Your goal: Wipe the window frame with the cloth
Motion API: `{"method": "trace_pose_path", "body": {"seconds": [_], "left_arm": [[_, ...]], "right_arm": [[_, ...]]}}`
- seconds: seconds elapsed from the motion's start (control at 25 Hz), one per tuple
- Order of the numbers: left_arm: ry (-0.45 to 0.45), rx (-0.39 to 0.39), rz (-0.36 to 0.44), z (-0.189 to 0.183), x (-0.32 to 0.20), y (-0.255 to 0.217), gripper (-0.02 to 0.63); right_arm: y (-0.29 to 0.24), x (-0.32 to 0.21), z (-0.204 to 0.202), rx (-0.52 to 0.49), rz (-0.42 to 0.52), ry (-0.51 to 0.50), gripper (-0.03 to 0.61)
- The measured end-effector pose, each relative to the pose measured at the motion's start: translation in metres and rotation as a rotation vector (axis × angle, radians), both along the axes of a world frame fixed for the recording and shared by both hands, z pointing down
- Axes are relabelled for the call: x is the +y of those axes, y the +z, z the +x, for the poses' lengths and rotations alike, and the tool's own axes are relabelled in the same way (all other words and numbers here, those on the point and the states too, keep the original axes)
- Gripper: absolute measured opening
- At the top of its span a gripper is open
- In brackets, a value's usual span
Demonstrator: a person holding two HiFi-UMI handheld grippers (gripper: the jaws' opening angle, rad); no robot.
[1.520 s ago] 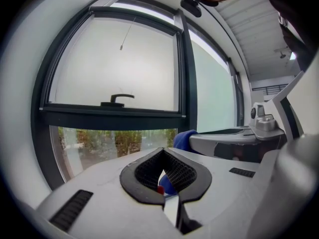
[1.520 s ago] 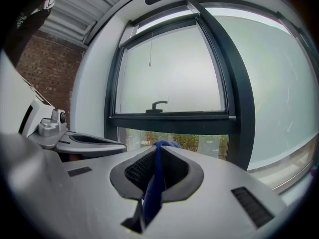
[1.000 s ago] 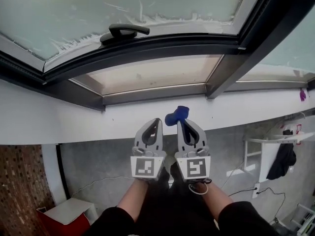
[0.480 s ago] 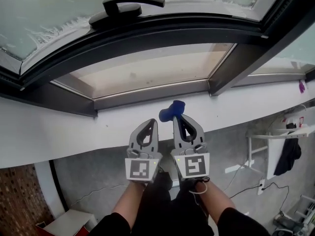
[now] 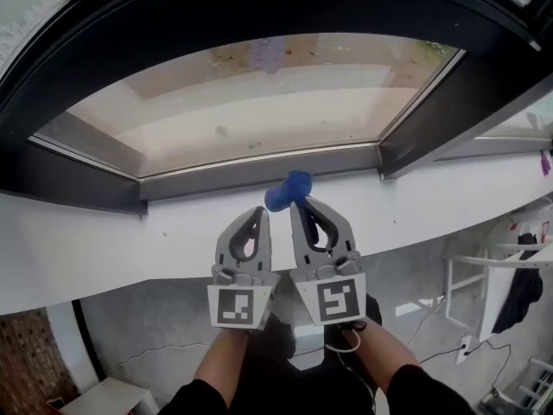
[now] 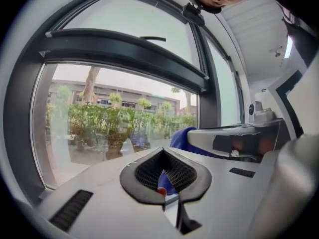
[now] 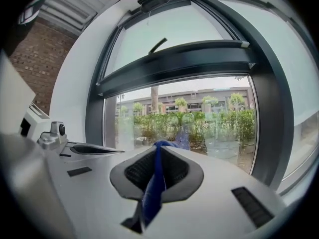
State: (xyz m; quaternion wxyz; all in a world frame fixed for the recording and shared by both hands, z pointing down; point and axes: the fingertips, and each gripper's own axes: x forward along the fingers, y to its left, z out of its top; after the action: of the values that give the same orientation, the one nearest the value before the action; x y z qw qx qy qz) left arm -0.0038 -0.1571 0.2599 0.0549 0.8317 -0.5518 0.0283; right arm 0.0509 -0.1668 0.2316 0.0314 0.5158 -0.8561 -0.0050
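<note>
Both tools have edged left in the head view over the past second, the blue bunch of cloth now overlaps the lower rail in the picture, and the window handle has slipped out at the top edge.

At centre frame, the right tool (image 5: 298, 204) is clamped on the cloth (image 5: 288, 188). Its own view shows a thin blue fold (image 7: 155, 183) pinched between the pads, with only a small wad beyond the tips. Just beside it, the left tool (image 5: 257, 211) has its jaws drawn together. A small blue-and-red sliver shows low in their gap (image 6: 162, 180), and what it is cannot be told. Above the tools run the white sill (image 5: 104, 232), the dark window frame (image 5: 259, 169) and the pane (image 5: 259, 102).

The hold looks slim, so drag along the rail could pull the fold out and drop the cloth onto the sill or past it. With so little fabric ahead of the tips, hard plastic could also scrape the frame. The left tool, riding so near, could snag the wad.

No brand or wording can be read; the only print is the black-and-white square marker on each tool's cube (image 5: 235, 306) (image 5: 333, 301).
</note>
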Motion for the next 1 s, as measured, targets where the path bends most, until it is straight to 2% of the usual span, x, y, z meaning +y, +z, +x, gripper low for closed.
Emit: {"method": "trace_pose_path", "body": {"seconds": [0.12,0.28,0.56,0.76,0.88,1.0], "left_arm": [[0.009,-0.018,0.007,0.004,-0.009,0.027,0.005],[0.015,-0.003,0.012,0.009,-0.029,0.065,0.005],[0.090,-0.032,0.038,0.034,-0.051,0.109,0.005],[0.153,-0.087,0.069,0.047,-0.064,0.120,0.005],[0.167,-0.089,0.112,0.054,-0.065,0.112,0.005],[0.181,-0.071,0.112,0.062,-0.065,0.109,0.005]], "right_arm": [[0.024,-0.011,0.009,-0.014,0.003,0.009,0.018],[0.058,-0.028,0.022,0.007,0.038,0.018,0.018],[0.100,-0.036,0.028,0.008,0.098,0.030,0.018],[0.119,-0.040,0.031,0.011,0.106,0.034,0.018],[0.122,-0.043,0.036,-0.022,0.091,0.057,0.018],[0.116,-0.051,0.048,-0.070,0.056,0.100,0.018]]}}
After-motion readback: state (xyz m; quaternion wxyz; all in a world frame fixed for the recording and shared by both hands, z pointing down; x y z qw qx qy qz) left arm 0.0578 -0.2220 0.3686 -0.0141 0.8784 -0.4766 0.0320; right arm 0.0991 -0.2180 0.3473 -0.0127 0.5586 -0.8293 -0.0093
